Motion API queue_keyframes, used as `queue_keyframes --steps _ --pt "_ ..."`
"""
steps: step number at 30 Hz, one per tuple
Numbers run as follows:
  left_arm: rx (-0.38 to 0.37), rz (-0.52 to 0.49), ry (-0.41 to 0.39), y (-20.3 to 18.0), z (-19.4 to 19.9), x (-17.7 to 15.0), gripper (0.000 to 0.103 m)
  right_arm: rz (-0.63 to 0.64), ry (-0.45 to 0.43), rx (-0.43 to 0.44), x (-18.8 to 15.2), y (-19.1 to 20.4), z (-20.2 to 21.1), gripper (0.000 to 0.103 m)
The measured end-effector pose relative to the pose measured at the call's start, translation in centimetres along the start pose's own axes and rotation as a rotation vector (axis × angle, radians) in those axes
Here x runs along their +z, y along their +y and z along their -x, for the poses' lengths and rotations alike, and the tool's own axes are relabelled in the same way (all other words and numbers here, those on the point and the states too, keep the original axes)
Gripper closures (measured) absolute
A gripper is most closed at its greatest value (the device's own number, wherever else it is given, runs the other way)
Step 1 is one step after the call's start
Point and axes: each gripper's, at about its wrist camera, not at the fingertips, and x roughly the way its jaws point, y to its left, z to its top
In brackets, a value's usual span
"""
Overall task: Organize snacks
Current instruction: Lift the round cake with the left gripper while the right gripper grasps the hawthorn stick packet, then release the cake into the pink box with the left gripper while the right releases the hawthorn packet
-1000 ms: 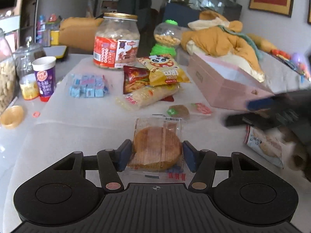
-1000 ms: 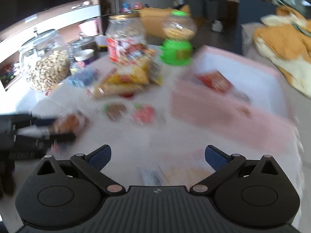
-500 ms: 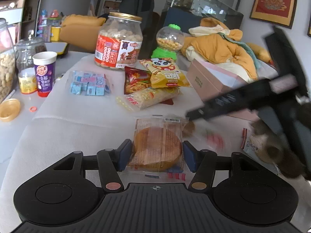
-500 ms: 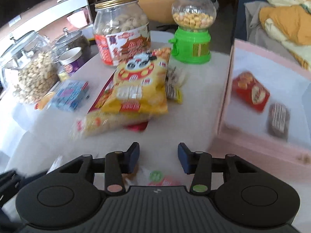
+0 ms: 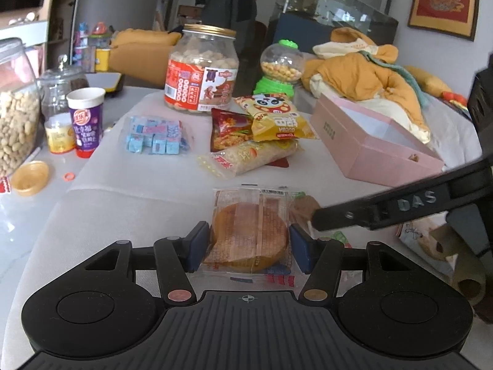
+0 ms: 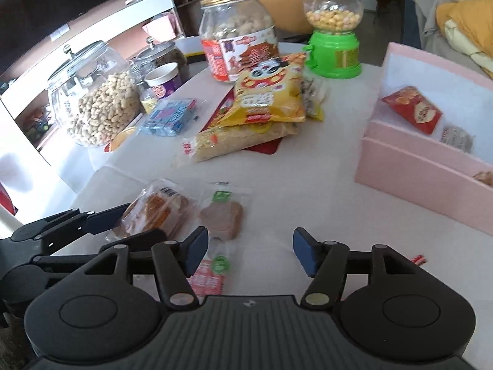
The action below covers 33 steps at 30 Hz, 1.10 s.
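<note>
Left tool (image 5: 249,248) grips wrapped cake (image 5: 250,237); right tool (image 6: 249,248) seemingly empty.

Round golden cake (image 5: 250,238) (clear wrapper), flat on table, between fingers (image 5: 197,246)

Right gripper (image 6: 249,251): jaws apart, nothing between the blue pads, white table (image 6: 308,191) showing in the gap.

Left pad just beside a small brown snack packet (image 6: 222,215) with a green label; a red-and-white packet (image 6: 207,280) lies partly under that finger.

Left gripper (image 6: 135,222) enters from the left edge, clamped on a clear-wrapped round cake (image 6: 157,208).

Mid-table pile: yellow panda bag (image 6: 268,92) on a long pale packet (image 6: 234,141).

Blue candy pack (image 6: 168,117) left of the pile.

Behind: red-labelled jar (image 6: 238,38), green gumball dispenser (image 6: 334,30), peanut jar (image 6: 98,98), purple cup (image 6: 165,83).

Pink box (image 6: 416,163) at right, open; inside, 1 red packet (image 6: 413,109) and 1 grey one (image 6: 457,138).
</note>
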Motion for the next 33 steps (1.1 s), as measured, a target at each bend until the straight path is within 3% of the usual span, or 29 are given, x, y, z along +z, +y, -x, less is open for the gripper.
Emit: queue_keyframes --steps 5,11,16,20,22,23,24,28,33 --pt "-0.004 0.003 0.000 0.2 -0.1 0.0 0.040 0.030 -0.011 -0.035 0.9 1.3 -1.5 0.028" --pt "-0.016 0.016 -0.003 0.5 -0.1 0.0 0.040 0.136 -0.028 -0.095 0.3 1.7 -1.7 0.026" --pt "-0.022 0.025 -0.004 0.6 0.0 0.0 0.040 0.103 -0.052 -0.109 -0.5 -0.1 -0.8 0.026" --pt "-0.023 0.026 -0.003 0.6 0.0 0.0 0.040 0.124 -0.054 -0.120 -0.2 0.6 -1.3 0.026" --pt "-0.021 0.023 -0.001 0.6 -0.1 0.0 0.040 0.171 -0.054 -0.144 -0.3 1.6 -1.6 0.037" --pt "-0.018 0.019 0.001 0.5 -0.1 0.0 0.040 0.203 -0.054 -0.138 -0.5 2.2 -1.3 0.059" --pt "-0.012 0.009 0.004 0.3 -0.2 0.0 0.040 0.210 -0.043 -0.121 -0.5 2.5 -0.9 0.066" --pt "0.015 -0.072 0.025 -1.0 -0.4 0.2 0.041 0.144 -0.041 -0.105 -1.3 1.3 1.9 0.067" --pt "-0.131 -0.096 0.063 -3.9 -1.2 1.4 0.041 0.060 -0.116 -0.154 -4.0 -3.1 7.3 0.067"
